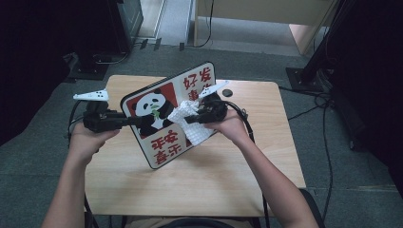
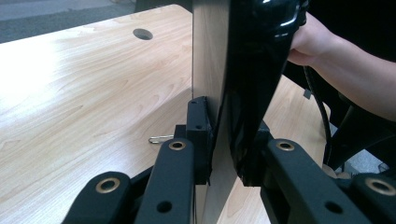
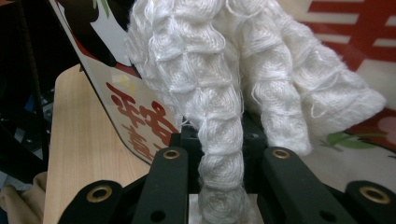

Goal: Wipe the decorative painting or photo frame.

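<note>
My left tool (image 1: 124, 121) was clamped on the edge of the sign (image 1: 164, 99), and the left gripper view showed one jaw pressed to its pale back and the other to its glossy black rim. The sign (image 2: 219, 60) stood tilted on the bench (image 1: 199, 185), its lower corner down on the wood and its printed face turned up toward me, with a panda in a red square and red characters around it.

My right tool (image 1: 190, 117) was closed on a white cloth (image 1: 192, 121). In the right gripper view the cloth (image 3: 219, 93) ran as a twisted rope between my jaws and fanned out in waffle-textured folds against the face of the sign (image 3: 140, 126). From above, the cloth lay on the sign's middle, just right of the panda and over part of the characters.

Both my hands were over the far half of the bench, the left one at the sign's left edge, the right one near its right side. A small black round thing (image 1: 228, 92) sat on the bench behind my right hand.
</note>
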A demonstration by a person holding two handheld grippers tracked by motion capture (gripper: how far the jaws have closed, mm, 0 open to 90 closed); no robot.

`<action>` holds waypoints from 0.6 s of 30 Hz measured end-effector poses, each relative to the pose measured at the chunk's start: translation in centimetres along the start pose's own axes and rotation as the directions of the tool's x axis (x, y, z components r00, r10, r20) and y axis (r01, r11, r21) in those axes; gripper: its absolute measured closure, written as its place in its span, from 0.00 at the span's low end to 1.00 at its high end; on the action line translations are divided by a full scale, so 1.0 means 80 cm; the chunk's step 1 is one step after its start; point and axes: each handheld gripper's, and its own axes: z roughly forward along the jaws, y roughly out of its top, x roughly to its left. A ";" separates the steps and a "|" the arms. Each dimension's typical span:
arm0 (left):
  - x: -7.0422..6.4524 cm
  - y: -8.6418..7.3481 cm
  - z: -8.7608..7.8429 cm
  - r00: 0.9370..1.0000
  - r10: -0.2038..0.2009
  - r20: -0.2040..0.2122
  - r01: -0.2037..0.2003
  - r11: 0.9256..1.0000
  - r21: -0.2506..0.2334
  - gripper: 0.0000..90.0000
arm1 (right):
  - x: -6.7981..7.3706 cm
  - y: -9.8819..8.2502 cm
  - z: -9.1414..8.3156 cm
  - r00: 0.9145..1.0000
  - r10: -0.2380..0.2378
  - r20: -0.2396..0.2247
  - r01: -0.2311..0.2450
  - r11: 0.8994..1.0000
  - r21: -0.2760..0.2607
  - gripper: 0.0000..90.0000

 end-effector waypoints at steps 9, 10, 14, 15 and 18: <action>0.001 0.000 0.000 1.000 0.000 0.002 0.000 1.000 0.000 0.87 | 0.000 -0.014 0.008 1.000 0.000 0.005 0.000 1.000 0.010 0.87; 0.001 0.000 0.000 1.000 0.000 0.002 0.000 1.000 0.001 0.87 | -0.001 -0.015 0.009 1.000 0.001 0.004 -0.001 1.000 0.015 0.87; 0.001 0.000 0.000 1.000 0.000 0.003 0.000 1.000 0.002 0.87 | -0.002 -0.026 0.014 1.000 0.003 0.003 -0.003 1.000 0.017 0.86; 0.001 0.000 0.000 1.000 0.000 0.003 0.000 1.000 0.003 0.87 | -0.003 -0.029 0.015 1.000 0.004 0.001 -0.004 1.000 0.020 0.86; 0.001 0.000 0.000 1.000 0.000 0.003 0.000 1.000 0.003 0.87 | -0.004 -0.036 0.018 1.000 0.014 -0.001 -0.014 0.999 0.035 0.86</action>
